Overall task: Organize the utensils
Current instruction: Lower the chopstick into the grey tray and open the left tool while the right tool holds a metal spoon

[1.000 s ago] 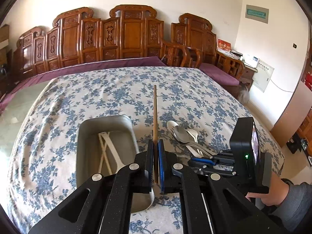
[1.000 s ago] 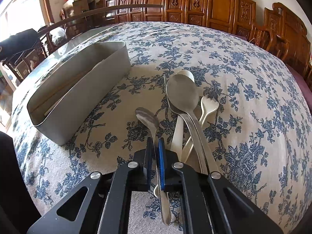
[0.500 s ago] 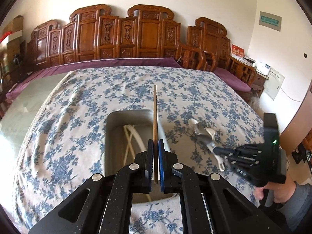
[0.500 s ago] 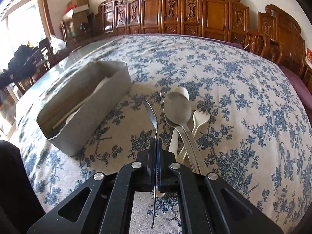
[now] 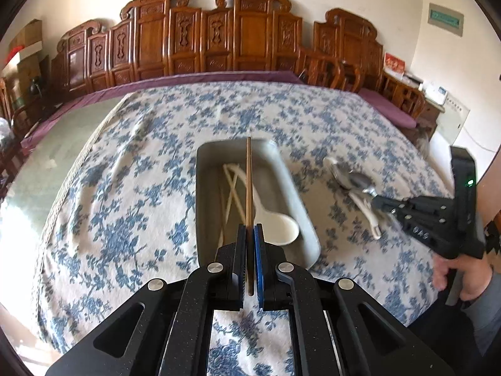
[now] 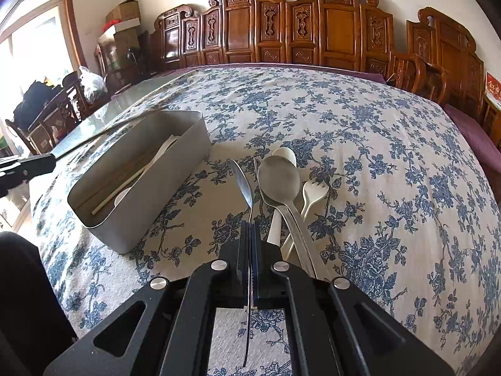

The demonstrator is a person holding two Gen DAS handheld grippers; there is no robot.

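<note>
Left gripper [image 5: 250, 235]: clamped on a thin brown wooden chopstick [image 5: 249, 181], pointing to 12 o'clock above the grey oblong metal bin [image 5: 294, 194].
Right gripper [image 6: 250, 228]: clamped on a small steel spoon [image 6: 242, 181], edge-on. At its 1 o'clock, a large steel spoon [image 6: 278, 181] and white plastic fork [image 6: 314, 192] lie on the blue-flowered tablecloth [image 6: 375, 156].

A home dining room: a table under a blue floral cloth [image 6: 360, 131], carved wooden chairs [image 6: 313, 22] along the wall, stacked boxes [image 6: 123, 15] by a window [image 6: 28, 44].

Brown chopstick [image 5: 249, 181] over grey bin [image 5: 206, 194]
</note>
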